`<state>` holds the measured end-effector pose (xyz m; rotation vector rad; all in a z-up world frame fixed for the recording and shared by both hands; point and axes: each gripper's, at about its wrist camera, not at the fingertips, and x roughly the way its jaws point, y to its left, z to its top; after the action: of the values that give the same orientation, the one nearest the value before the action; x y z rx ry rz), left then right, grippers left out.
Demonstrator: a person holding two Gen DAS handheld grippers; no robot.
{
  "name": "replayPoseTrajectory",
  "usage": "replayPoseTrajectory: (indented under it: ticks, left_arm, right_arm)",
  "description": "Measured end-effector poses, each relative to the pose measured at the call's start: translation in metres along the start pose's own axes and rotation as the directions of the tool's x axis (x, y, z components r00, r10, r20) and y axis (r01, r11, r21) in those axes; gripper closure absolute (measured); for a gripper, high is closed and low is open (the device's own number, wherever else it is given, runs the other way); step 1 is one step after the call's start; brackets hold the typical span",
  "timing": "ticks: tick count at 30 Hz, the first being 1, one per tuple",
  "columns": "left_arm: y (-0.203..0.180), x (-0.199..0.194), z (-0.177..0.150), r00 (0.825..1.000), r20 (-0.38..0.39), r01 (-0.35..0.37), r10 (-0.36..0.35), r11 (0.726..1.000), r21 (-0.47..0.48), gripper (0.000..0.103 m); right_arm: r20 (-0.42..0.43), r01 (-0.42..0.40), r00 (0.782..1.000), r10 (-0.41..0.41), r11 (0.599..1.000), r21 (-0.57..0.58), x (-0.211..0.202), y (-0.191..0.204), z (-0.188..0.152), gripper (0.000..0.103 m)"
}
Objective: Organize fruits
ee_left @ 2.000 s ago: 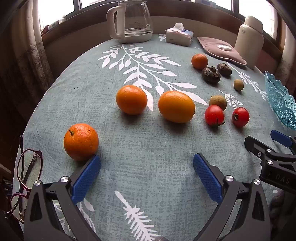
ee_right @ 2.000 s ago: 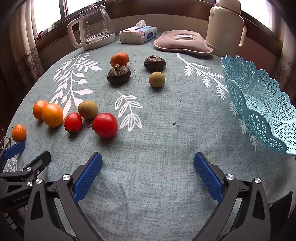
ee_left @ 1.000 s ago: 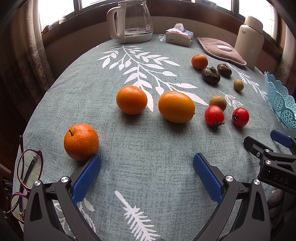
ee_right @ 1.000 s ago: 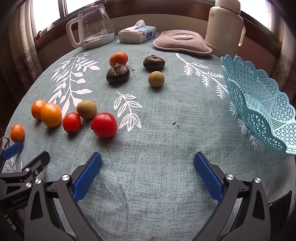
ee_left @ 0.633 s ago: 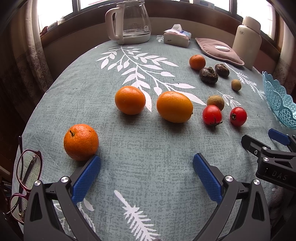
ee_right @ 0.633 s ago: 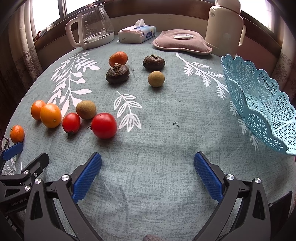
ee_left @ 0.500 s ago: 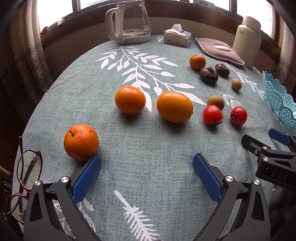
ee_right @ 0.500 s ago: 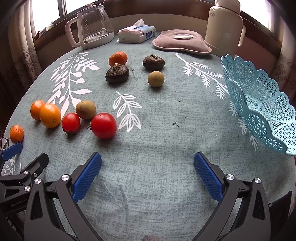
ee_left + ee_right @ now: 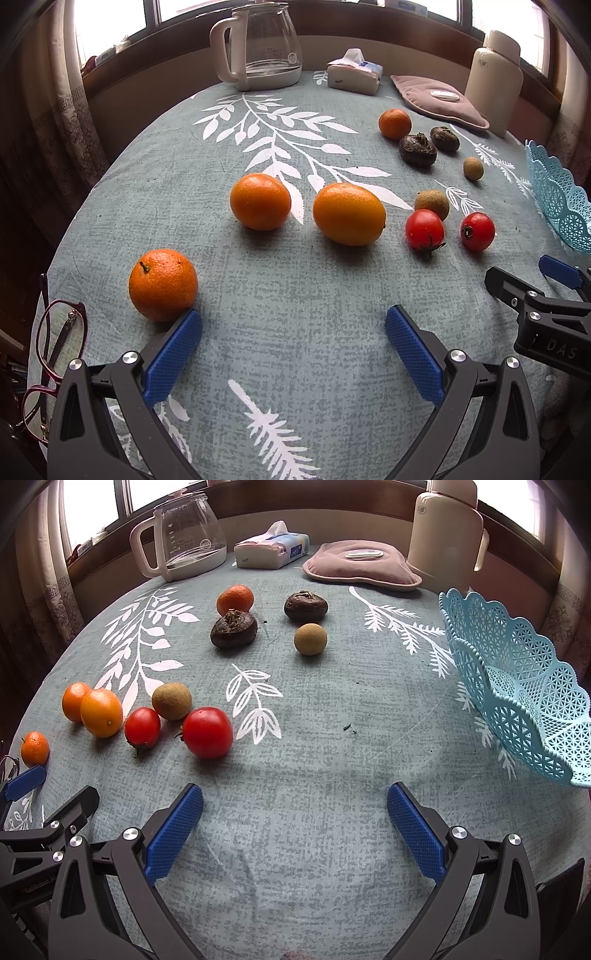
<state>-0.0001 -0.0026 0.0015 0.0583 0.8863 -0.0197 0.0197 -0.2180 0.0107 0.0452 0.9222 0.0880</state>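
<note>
A lived-in home dining corner: a round table under a grey-green cloth printed with white leaf sprigs (image 9: 332, 849) sits against a wood-framed window (image 9: 92, 502) with patterned curtains (image 9: 66, 110) at the left edge. Along the top of the frame stand a clear glass kettle with a white handle (image 9: 184, 531), a soft pack of tissues (image 9: 271, 550), a pink padded hot-water bag (image 9: 362, 566) and a cream thermos jug (image 9: 445, 535). Red-rimmed folded spectacles (image 9: 51, 365) lie lower left

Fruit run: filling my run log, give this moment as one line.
phase: pre-grasp | left gripper: open, empty | right gripper: open, empty | light-blue lattice plastic basket: empty | fruits: on table
</note>
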Motion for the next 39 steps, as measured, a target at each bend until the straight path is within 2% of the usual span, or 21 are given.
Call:
replayPoseTrajectory:
  ticks: [10,17,19,22,28,31,36,39]
  left_arm:
    - [0.002,-0.006,-0.002,1.000,0.016,0.013,-0.012,1.000,-0.005,0.005]
    - [0.012,-0.020,0.002,0.991,0.083,0.107,-0.105,0.994,-0.024,0.005]
    - [0.011,-0.025,0.004,0.989,0.101,0.113,-0.112,0.994,-0.006,0.005]
    - [0.013,-0.031,0.010,0.988,0.130,0.077,-0.079,0.997,0.023,0.005]
    - [0.045,-0.040,0.026,0.988,0.152,0.042,-0.037,0.999,-0.029,0.005]
    - [0.064,-0.044,0.029,0.987,0.145,0.073,-0.064,0.995,-0.060,0.009]
    - [0.079,-0.045,0.031,0.981,0.118,0.165,-0.153,0.982,-0.096,0.017]
    - [0.074,-0.043,0.030,0.982,0.097,0.170,-0.162,0.983,-0.076,0.024]
  right_arm:
    - [0.081,-0.110,0.991,0.106,0.993,0.040,-0.016,-0.007,-0.003,0.002]
    - [0.172,-0.206,0.967,0.190,0.975,0.081,-0.033,-0.019,-0.007,0.002]
    - [0.179,-0.213,0.965,0.194,0.972,0.095,-0.034,-0.022,-0.006,0.002]
    - [0.185,-0.219,0.962,0.199,0.971,0.098,-0.035,-0.023,-0.006,0.002]
    - [0.191,-0.223,0.961,0.201,0.969,0.103,-0.036,-0.025,-0.007,0.002]
    - [0.189,-0.222,0.961,0.200,0.969,0.104,-0.035,-0.025,-0.007,0.002]
    - [0.189,-0.223,0.961,0.201,0.969,0.104,-0.035,-0.025,-0.007,0.002]
    - [0.189,-0.223,0.961,0.201,0.969,0.104,-0.035,-0.025,-0.007,0.002]
